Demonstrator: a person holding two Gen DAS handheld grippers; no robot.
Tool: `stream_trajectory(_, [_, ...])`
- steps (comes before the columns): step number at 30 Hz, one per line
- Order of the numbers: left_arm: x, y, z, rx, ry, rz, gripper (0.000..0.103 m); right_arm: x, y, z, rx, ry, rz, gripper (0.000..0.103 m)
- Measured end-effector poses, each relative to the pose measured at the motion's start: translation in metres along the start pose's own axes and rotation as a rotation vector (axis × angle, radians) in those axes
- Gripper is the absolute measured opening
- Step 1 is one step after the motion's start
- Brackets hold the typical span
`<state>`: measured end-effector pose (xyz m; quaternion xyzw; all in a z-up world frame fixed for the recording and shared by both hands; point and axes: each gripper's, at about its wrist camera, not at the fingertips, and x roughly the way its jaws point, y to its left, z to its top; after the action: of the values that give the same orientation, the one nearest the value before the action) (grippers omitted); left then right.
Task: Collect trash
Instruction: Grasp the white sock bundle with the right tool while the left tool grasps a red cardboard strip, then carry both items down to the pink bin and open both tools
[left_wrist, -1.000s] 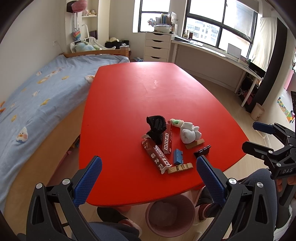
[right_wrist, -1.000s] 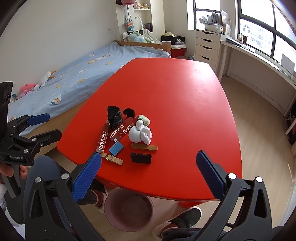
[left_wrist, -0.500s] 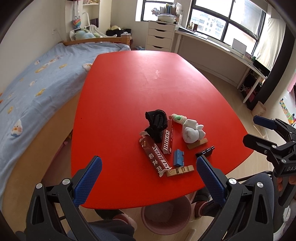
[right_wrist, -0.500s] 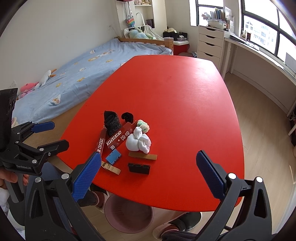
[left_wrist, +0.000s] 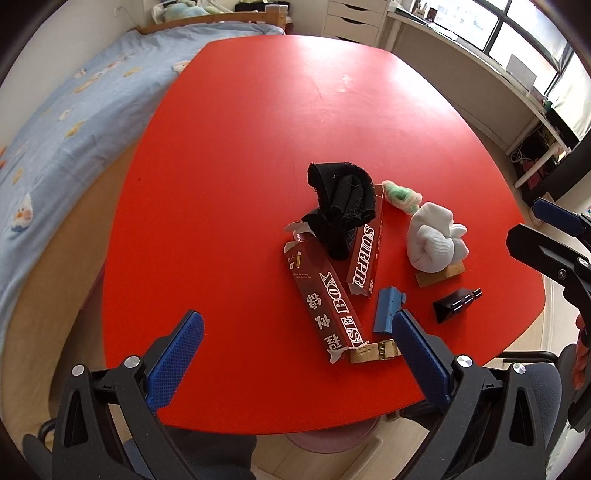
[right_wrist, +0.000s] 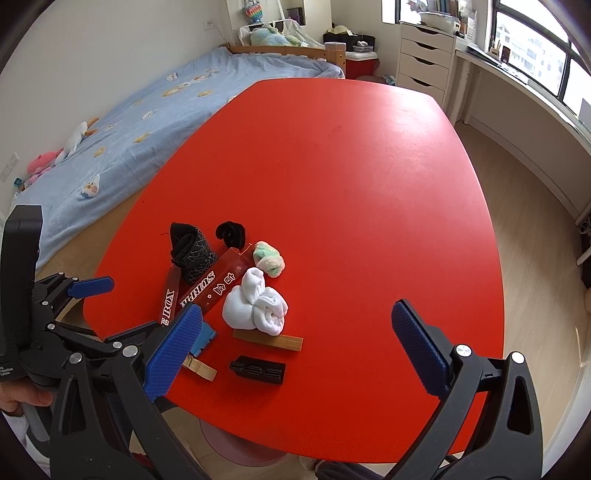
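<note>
A heap of items lies near the front edge of the red table (left_wrist: 229, 155): two torn dark red cartons (left_wrist: 325, 295) (right_wrist: 218, 288), a black sock (left_wrist: 340, 206), a white sock ball (left_wrist: 432, 240) (right_wrist: 255, 306), a green-cream fluff ball (left_wrist: 400, 194), a wooden block (right_wrist: 267, 339), a blue piece (left_wrist: 386, 310), a black block (right_wrist: 258, 369) and a wooden clip (left_wrist: 373, 350). My left gripper (left_wrist: 295, 354) is open and empty, hovering just in front of the cartons. My right gripper (right_wrist: 295, 350) is open and empty above the wooden block and black block.
A pink bin (left_wrist: 332, 439) stands on the floor under the table's front edge, also in the right wrist view (right_wrist: 236, 450). A bed with a blue cover (left_wrist: 55, 122) runs along the left. A white drawer unit (right_wrist: 424, 55) and a desk stand at the back.
Both grippers have moved forward and down toward the heap, so the items look larger. Both stay open and empty. Nothing on the table has moved.
</note>
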<state>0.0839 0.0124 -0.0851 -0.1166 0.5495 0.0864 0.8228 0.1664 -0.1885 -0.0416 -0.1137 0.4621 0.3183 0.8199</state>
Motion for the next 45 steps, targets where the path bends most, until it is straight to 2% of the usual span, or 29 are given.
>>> stream_trajectory(9, [0.022,0.01,0.007,-0.053,0.047,0.03,0.098,0.036,0.006,0.004,0.016,0.073,0.022,0.1])
stream_trajectory(17, [0.028,0.011,0.013,-0.037,0.034,0.044,0.096,0.053,0.015,0.003,-0.006,0.109,0.027,0.1])
stream_trajectory(19, [0.027,0.009,0.013,-0.02,0.025,0.058,0.09,0.055,0.016,0.003,-0.007,0.109,0.038,0.1])
stream_trajectory(21, [0.024,0.007,0.013,-0.01,0.015,0.068,0.079,0.056,0.017,0.004,-0.009,0.108,0.048,0.097])
stream_trajectory(22, [0.023,0.008,0.014,-0.009,0.012,0.065,0.076,0.057,0.018,0.003,-0.01,0.109,0.054,0.093])
stream_trajectory(24, [0.02,0.01,0.014,-0.008,0.006,0.06,0.065,0.059,0.018,0.002,-0.014,0.119,0.055,0.077])
stream_trajectory(25, [0.02,0.01,0.015,-0.006,0.005,0.053,0.064,0.06,0.018,0.003,-0.014,0.121,0.054,0.075])
stream_trajectory(27, [0.018,0.011,0.015,0.006,-0.005,0.052,0.041,0.061,0.018,0.002,-0.01,0.123,0.065,0.065])
stream_trajectory(28, [0.016,0.011,0.015,0.006,-0.007,0.047,0.037,0.061,0.018,0.001,-0.011,0.123,0.067,0.063])
stream_trajectory(30, [0.015,0.013,0.015,0.0,-0.009,0.031,0.028,0.061,0.019,0.001,-0.016,0.121,0.068,0.048])
stream_trajectory(31, [0.015,0.013,0.014,0.002,-0.011,0.025,0.026,0.061,0.019,0.0,-0.018,0.12,0.068,0.045])
stream_trajectory(35, [0.016,0.016,0.011,0.007,-0.024,0.008,0.015,0.059,0.019,0.001,-0.01,0.106,0.077,0.043])
stream_trajectory(45, [-0.002,0.014,0.003,0.017,-0.068,-0.025,0.015,0.036,0.016,0.0,0.005,0.045,0.083,0.042])
